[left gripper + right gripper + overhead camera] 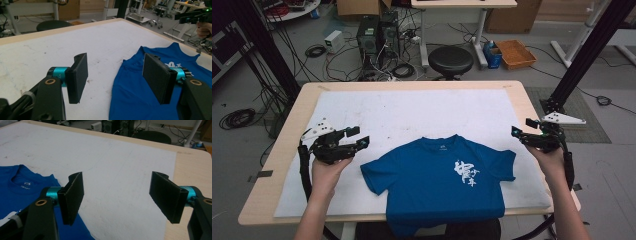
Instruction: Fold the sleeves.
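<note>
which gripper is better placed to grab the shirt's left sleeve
Left. The left gripper hangs open just beside that sleeve at the shirt's left edge. The right gripper is open too, but past the opposite sleeve, across the whole shirt.

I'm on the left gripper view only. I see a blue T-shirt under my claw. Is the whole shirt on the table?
Observer: No. In the high view the blue T-shirt has its hem hanging over the near edge of the table.
Operator: Right claw open? I only catch it far off.
Observer: Yes. The right gripper view shows the right claw with its jaws wide apart, nothing between them, over the white mat.
Operator: Where is it relative to the shirt?
Observer: In the high view it is off the shirt's right sleeve, near the table's right edge.
</note>
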Action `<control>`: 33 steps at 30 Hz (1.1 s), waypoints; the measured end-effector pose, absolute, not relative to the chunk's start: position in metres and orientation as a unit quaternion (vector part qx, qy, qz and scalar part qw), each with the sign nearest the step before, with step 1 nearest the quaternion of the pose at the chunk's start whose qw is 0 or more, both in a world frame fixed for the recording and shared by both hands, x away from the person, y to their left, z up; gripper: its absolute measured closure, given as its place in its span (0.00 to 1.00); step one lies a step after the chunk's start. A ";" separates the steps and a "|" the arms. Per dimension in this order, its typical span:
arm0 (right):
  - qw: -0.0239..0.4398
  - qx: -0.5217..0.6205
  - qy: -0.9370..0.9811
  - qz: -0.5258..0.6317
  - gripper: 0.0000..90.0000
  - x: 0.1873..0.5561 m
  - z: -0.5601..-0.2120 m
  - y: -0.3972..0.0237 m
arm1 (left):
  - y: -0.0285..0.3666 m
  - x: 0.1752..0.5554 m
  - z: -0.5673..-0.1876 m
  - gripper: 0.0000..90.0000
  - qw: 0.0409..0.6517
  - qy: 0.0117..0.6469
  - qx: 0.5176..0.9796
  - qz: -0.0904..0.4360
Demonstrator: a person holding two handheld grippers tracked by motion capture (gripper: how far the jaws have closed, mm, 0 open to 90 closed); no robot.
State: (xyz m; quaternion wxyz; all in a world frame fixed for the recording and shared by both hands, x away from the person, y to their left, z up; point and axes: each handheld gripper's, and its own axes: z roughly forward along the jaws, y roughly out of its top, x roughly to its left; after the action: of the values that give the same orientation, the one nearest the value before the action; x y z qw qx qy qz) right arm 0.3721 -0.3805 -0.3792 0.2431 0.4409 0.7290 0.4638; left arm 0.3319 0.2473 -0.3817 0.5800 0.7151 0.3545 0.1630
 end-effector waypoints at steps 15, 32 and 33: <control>0.244 0.444 0.730 0.458 0.31 0.375 -0.382 -0.379 | 0.262 0.325 -0.414 0.59 0.495 0.375 0.781 0.073; 0.245 0.446 0.730 0.456 0.31 0.375 -0.382 -0.379 | 0.258 0.318 -0.438 0.75 0.452 0.437 0.777 0.040; 0.246 0.445 0.730 0.456 0.31 0.375 -0.382 -0.379 | 0.258 0.319 -0.439 0.78 0.454 0.439 0.774 0.034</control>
State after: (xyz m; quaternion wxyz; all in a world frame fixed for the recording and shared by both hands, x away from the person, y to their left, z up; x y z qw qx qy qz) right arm 0.3752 -0.3793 -0.3821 0.2461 0.4454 0.7300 0.4563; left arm 0.3186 0.2582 -0.4390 0.4544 0.7743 0.4391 0.0337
